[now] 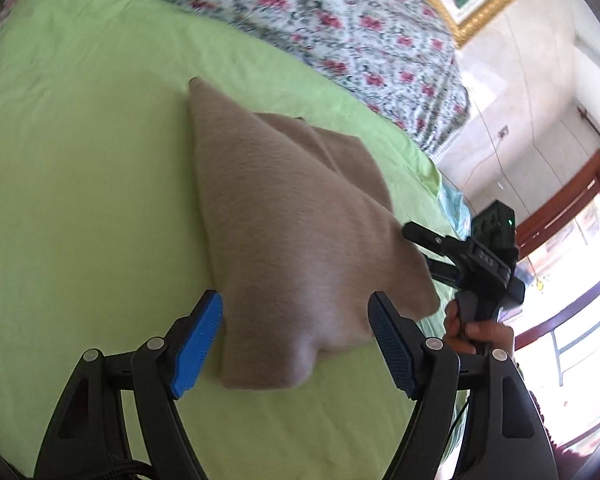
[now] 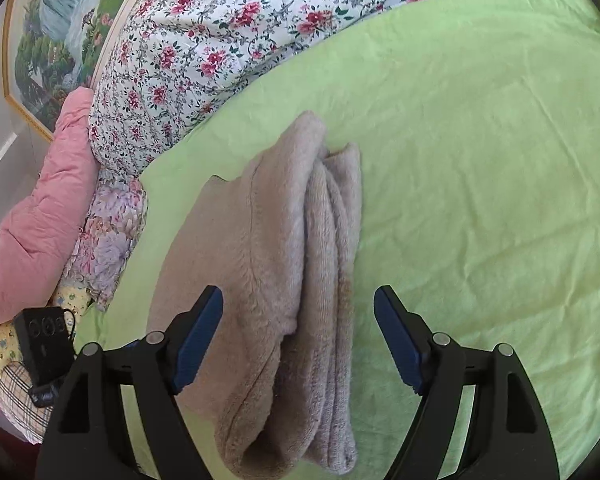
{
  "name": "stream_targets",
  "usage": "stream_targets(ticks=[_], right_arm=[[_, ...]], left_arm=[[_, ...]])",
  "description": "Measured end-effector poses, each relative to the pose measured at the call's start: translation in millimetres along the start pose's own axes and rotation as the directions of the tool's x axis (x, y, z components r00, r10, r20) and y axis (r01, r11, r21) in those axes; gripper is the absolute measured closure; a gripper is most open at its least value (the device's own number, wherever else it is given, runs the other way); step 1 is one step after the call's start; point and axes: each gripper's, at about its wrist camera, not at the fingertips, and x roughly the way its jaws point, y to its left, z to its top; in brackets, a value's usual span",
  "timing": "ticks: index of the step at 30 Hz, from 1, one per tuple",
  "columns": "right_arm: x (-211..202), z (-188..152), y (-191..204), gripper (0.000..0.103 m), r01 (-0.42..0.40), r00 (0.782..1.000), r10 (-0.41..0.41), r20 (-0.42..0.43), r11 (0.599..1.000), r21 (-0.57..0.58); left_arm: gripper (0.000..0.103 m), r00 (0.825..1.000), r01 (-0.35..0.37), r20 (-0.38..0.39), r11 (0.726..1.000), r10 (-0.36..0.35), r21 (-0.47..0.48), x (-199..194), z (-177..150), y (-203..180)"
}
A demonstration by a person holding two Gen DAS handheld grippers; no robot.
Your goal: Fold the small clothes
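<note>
While folded: the beige fleece garment (image 2: 276, 280) lies on the green sheet (image 2: 480, 160), near the floral quilt (image 2: 204, 40).
Left gripper (image 1: 296, 344): fingers spread wide, holding nothing, the garment's near corner between them.
Right gripper (image 2: 298, 340): fingers also spread, empty, straddling the garment's layered edge.

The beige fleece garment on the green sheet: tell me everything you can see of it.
The beige fleece garment is soft and fuzzy, folded into a thick bundle with several stacked layers showing along one edge and a stitched seam curving across the top layer. It lies flat on the green sheet, one corner pointing toward the floral quilt. Both the left gripper and right gripper hang open, each straddling one end; whether the fingers touch it cannot be told.
</note>
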Motion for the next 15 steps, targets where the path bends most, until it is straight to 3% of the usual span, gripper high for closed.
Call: stream_targets(ticks=[15], right_arm=[[10.6, 5.0, -13.6, 0.024, -0.041, 0.999, 0.042, -0.005, 0.996, 0.076]], left_arm=[[0.022, 0.993, 0.069, -0.086, 0.984, -0.084, -0.162, 44.6, 35.3, 35.8]])
